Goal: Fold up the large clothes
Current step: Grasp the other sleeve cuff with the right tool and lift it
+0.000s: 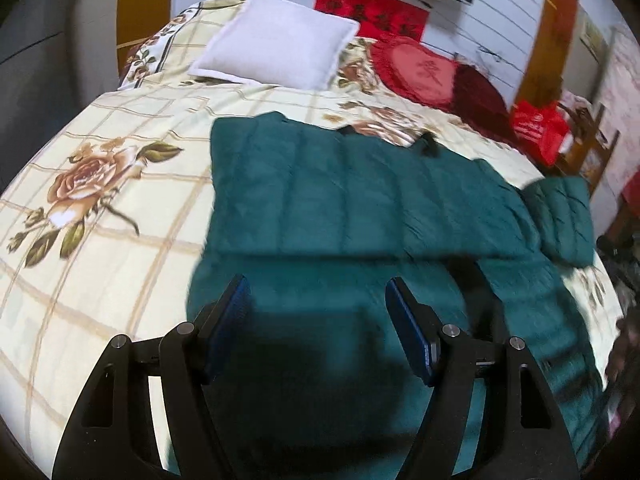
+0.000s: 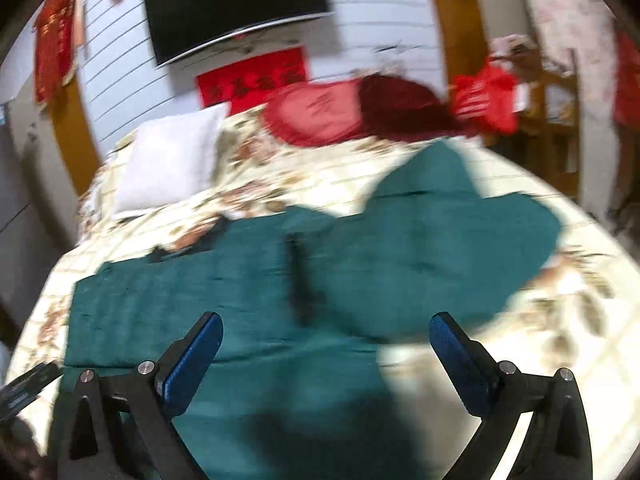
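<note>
- Teal quilted jacket (image 1: 360, 200) lay flat across the floral bedspread (image 1: 100, 160), one sleeve (image 1: 560, 216) out sideways
- Left gripper (image 1: 318, 304) and right gripper (image 2: 326, 340) hovered spread, empty
- Best pinch sleeve cuff, fold inward smoothly

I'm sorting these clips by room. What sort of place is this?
Most likely a bedroom in a home: a bed with a floral bedspread, a white pillow near its head, and a dark screen mounted on the wall above. A green jacket lies spread on the bed.
</note>
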Available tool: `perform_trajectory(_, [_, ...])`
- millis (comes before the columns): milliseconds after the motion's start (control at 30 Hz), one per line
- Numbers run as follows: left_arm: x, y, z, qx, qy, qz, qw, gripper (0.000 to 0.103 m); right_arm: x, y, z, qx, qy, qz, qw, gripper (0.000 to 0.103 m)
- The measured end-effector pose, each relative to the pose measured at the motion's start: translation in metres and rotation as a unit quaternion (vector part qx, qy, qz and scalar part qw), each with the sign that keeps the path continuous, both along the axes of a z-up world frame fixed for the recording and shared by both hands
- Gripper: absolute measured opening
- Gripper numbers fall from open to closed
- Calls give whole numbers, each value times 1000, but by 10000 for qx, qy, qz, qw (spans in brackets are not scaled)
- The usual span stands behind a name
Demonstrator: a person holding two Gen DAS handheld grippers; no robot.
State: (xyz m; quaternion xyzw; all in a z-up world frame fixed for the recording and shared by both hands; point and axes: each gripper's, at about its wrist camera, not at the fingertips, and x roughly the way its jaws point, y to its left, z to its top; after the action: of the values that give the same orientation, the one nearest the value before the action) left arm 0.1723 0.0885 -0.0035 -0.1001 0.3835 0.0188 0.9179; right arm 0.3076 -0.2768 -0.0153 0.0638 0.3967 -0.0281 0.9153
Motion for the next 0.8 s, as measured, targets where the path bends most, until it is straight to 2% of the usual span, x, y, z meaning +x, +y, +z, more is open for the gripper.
perform_trajectory(100, [-4,-18,-1,78,29,-239,9997,71,2,-70,4,251,101,-577,9980,103])
perform_trajectory(167, [2,-27,-3,203,66,-348,9992,71,13,-122,-3,303,493,-981,9935,103])
perform_trajectory(300, [10,-29,-9,289,219,-269,9990,71,37,-202,-20,526,846,-1468,9841,103])
perform_trajectory(367, [13,-26,-12,239,283,-254,9990,71,54,-228,-34,821,962,-1543,9799,103])
perform_trajectory(433, [15,-23,-13,261,287,-189,9991,71,75,-239,-55,1084,1176,-1500,9757,103])
perform_trajectory(533, [16,-18,-14,272,276,-112,9992,71,100,-248,-75,1241,1081,-1534,9744,103])
perform_trajectory(600, [16,-17,-15,204,314,-93,9993,71,113,-246,-79,1204,919,-1453,9777,103])
perform_trajectory(767, [20,-18,-23,190,512,-153,9984,71,147,-232,-90,630,934,-1176,9867,103])
perform_trajectory(800, [20,-19,-24,217,535,-162,9982,71,151,-229,-91,569,941,-1108,9877,99])
